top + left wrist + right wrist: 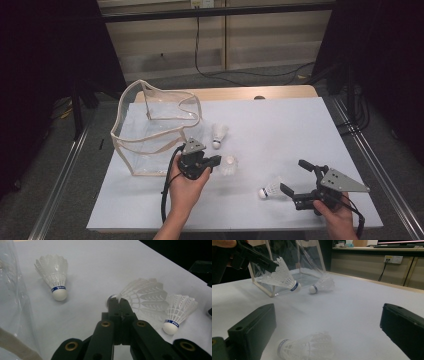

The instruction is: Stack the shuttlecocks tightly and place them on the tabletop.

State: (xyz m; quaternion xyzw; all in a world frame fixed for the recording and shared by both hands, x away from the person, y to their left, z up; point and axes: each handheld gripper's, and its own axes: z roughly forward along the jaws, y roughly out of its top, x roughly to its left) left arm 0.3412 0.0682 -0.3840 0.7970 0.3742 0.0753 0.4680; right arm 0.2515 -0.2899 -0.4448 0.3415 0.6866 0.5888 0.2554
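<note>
The left gripper (212, 161) jaws pinch a shuttlecock's (228, 164) feathers; the right gripper (296, 177) jaws gape wide, holding nothing.

a clear bag (150, 135) with cream trim stands open at the far left of my white counter (280, 125). a black cable (235, 70) trails over the floor beyond, and a wall socket (393, 259) sits behind.
</note>
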